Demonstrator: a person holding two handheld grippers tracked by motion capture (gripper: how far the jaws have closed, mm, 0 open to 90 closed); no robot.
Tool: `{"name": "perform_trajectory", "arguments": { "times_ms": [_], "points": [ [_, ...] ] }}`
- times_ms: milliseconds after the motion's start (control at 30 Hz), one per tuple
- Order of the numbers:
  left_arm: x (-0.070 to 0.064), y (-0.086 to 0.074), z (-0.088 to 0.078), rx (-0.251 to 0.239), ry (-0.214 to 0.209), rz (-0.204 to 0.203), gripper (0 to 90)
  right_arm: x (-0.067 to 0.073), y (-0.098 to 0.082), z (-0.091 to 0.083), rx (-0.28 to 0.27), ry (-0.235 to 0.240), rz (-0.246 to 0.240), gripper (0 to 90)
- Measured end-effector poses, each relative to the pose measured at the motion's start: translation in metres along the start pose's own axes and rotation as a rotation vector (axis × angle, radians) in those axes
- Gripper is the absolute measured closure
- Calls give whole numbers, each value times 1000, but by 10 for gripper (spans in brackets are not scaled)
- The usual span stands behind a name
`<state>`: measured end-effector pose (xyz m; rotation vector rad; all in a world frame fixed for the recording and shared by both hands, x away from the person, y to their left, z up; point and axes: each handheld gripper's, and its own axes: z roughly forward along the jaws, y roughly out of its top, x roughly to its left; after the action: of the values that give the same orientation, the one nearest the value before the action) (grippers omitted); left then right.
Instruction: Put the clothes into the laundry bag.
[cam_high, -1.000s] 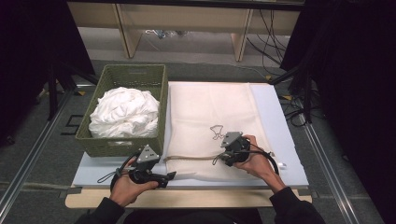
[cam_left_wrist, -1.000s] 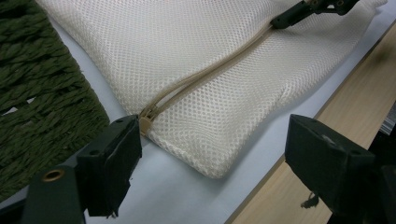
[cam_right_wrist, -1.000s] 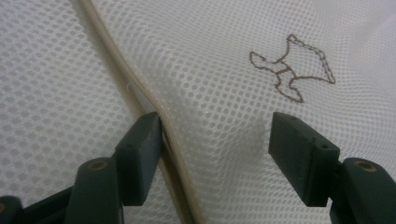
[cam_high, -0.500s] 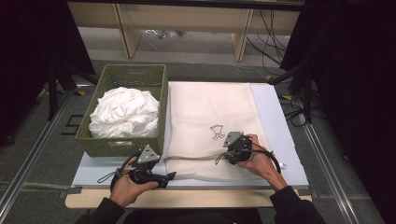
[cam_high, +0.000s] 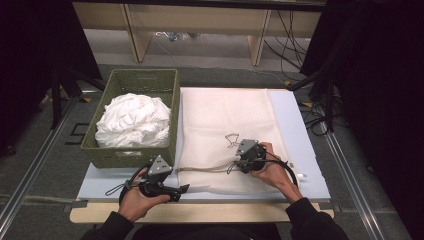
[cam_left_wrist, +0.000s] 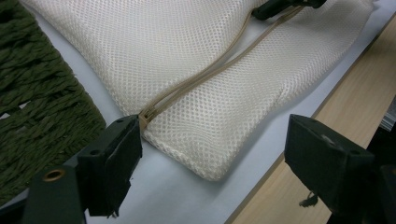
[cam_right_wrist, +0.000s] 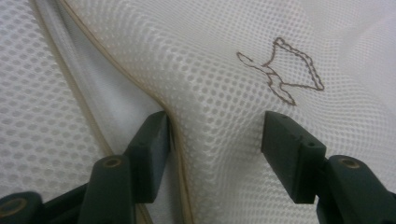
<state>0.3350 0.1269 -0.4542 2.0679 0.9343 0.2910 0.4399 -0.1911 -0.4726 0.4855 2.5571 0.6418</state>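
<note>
- Since a second ago, the right hand-held gripper (cam_high: 239, 164) has slid slightly left along the mesh bag (cam_high: 227, 120), and its jaws have just been closing; they stand apart, astride a raised fold of mesh beside the zipper (cam_right_wrist: 175, 154), not yet pinching it.
- Green woven basket (cam_high: 172, 117) sits at the counter's left, touching the bag's left edge, heaped with white cloth (cam_high: 132, 120).
- Left hand-held gripper (cam_high: 175, 192) rests near the bag's near-left corner, jaws wide apart and holding nothing; one jaw is at the zipper's end.
- Mesh bag lies flat on the pale mat (cam_high: 300, 125), mid-counter, with an embroidered outline (cam_high: 232, 140) just beyond the right hand-held gripper.
</note>
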Motion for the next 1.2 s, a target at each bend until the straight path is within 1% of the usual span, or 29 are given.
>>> {"name": "perform_trajectory", "arguments": {
  "times_ms": [33, 67, 100, 133, 200, 233, 267, 300, 333, 367, 400, 433, 467, 500, 533, 567, 600, 700, 733, 767, 833, 867, 900, 933, 1000, 1033, 1100, 1167, 1200],
  "points": [
    [0, 0, 0, 2, 0, 7, 186, 0, 0, 0, 0, 1, 5, 439],
    [0, 0, 0, -1, 0, 3, 186, 0, 0, 0, 1, 1, 12, 446],
    [0, 0, 0, 6, 19, 6, 186, 1, 0, 1, -5, -11, 16, 455],
    [0, 0, 0, 4, 14, 3, 187, -1, 0, 1, -1, -10, 15, 468],
    [0, 0, 0, 3, 14, 8, 187, 0, 0, 1, -5, -11, 34, 508],
    [0, 0, 0, 2, 14, 7, 187, 0, 0, 1, 1, -1, 41, 522],
    [0, 0, 0, 2, 13, 7, 187, -1, 1, 1, -1, -4, 19, 543],
    [0, 0, 0, 4, 16, 4, 187, -2, 1, 1, -4, -9, 15, 561],
    [0, 0, 0, 7, 18, 9, 187, -2, 1, 0, 2, -2, 25, 585],
    [0, 0, 0, 5, 15, 5, 188, -2, 1, 0, -10, -9, 13, 625],
    [0, 0, 0, 4, 14, 7, 188, -2, 1, 0, -10, -9, 13, 625],
    [1, 0, 0, 4, 4, 18, 189, -1, 1, 0, -9, -2, 18, 639],
    [1, 0, 0, 9, 3, 19, 189, -1, 1, 1, -6, 5, 30, 651],
    [0, 0, 0, 5, 4, 8, 190, -1, 0, 2, -4, 8, 33, 665],
    [0, 0, 1, -2, 9, 8, 190, -1, 0, 2, -6, 10, 23, 674],
    [0, 0, 1, 4, 15, 7, 190, -2, 0, 2, -5, 20, 25, 699],
    [0, 0, 1, 4, 15, 7, 190, -2, 0, 2, -5, 20, 25, 699],
    [0, 0, 0, 6, 20, 10, 191, -3, 0, 1, -6, 29, 29, 795],
    [0, 0, 0, -1, 5, 5, 193, -4, 1, 0, -12, 32, 24, 820],
    [1, 1, -1, 7, -1, 13, 195, -4, 1, 0, -14, 33, 32, 836],
    [0, 2, -1, -8, 10, 14, 202, -6, 2, -2, -17, 19, 34, 850],
    [0, 2, -1, -12, 5, 8, 203, -6, 3, -3, -15, 14, 29, 854],
    [1, 3, -3, -9, 8, 18, 203, -7, 4, -4, -20, 11, 30, 857],
    [1, 4, -4, -15, 13, 9, 203, -7, 4, -5, -23, 4, 33, 858],
    [0, 6, -6, -26, 12, 19, 203, -8, 5, -6, -21, 15, 41, 859],
    [0, 7, -7, -37, 7, 12, 204, -7, 6, -6, -24, 17, 46, 860],
    [0, 9, -8, -45, 13, 18, 204, -8, 6, -6, -20, 21, 47, 865],
    [-1, 10, -9, -50, 10, 7, 205, -9, 6, -6, -21, 27, 45, 866],
    [-1, 11, -10, -64, 7, 2, 206, -9, 6, -7, -21, 29, 46, 866]
  ]
}}
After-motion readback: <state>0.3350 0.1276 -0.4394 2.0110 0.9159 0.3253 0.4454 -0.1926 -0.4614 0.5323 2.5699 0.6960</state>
